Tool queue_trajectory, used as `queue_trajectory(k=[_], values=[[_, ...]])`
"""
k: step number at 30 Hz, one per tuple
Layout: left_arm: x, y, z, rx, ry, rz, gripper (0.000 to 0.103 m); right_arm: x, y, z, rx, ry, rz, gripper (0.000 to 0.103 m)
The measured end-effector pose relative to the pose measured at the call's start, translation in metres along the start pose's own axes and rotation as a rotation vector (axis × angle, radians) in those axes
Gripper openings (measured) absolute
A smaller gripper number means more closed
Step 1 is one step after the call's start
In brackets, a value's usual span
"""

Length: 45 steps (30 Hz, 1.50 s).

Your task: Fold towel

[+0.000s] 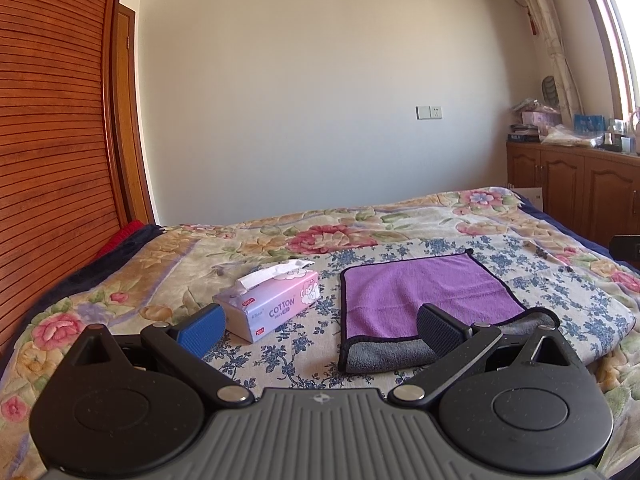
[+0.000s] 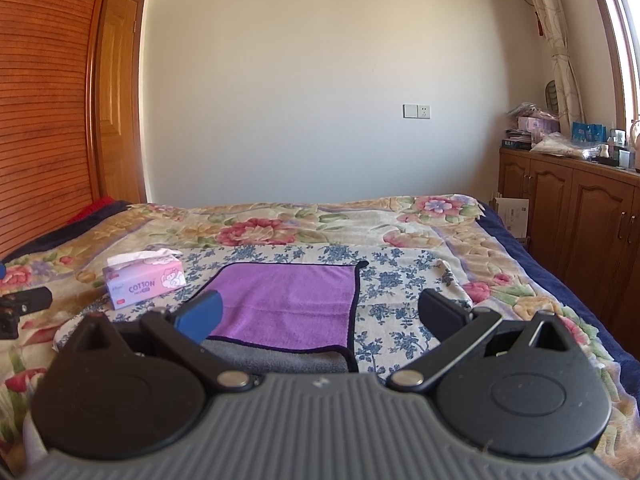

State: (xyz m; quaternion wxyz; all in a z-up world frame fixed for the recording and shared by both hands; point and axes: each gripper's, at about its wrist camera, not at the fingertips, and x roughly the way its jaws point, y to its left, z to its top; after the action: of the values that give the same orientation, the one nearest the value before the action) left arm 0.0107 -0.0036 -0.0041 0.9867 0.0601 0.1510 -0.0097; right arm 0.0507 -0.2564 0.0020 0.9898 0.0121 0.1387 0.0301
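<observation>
Evidently the bed (image 2: 400, 216) is serving as the work surface, filling the lower half of both views under a floral blanket, with a blue-flowered cloth (image 2: 384, 280) lying across its middle, probably to give the folding a flat base. On that cloth the towel (image 2: 288, 300) is lying at centre frame in the right wrist view and right of centre in the left wrist view: purple on top, grey on the underside, dark-edged. Its purple layer is stopping short of the near edge, so a grey strip is showing along the bottom, which suggests one fold is already made. A tissue box (image 1: 272, 304) is sitting just left of the towel, apart from it. Both tools are hovering low at the near edge, likely lining up on the corners: the left gripper (image 1: 320, 330) is gaping wide with nothing between its fingers, and the right gripper (image 2: 320, 316) is likewise spread and empty.
</observation>
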Motion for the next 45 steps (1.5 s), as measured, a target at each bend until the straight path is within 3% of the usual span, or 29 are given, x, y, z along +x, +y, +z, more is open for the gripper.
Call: queue_trajectory(k=[22,45], values=[[0.04,-0.015,-0.005,0.077,0.078,-0.032,0.103,0.031,0.001,-0.002,-0.009,0.072,0.033,0.103],[0.084,-0.016,0.006,0.076,0.149,-0.106,0.103,0.068,-0.006,-0.001,-0.034,0.138,0.073,0.103]])
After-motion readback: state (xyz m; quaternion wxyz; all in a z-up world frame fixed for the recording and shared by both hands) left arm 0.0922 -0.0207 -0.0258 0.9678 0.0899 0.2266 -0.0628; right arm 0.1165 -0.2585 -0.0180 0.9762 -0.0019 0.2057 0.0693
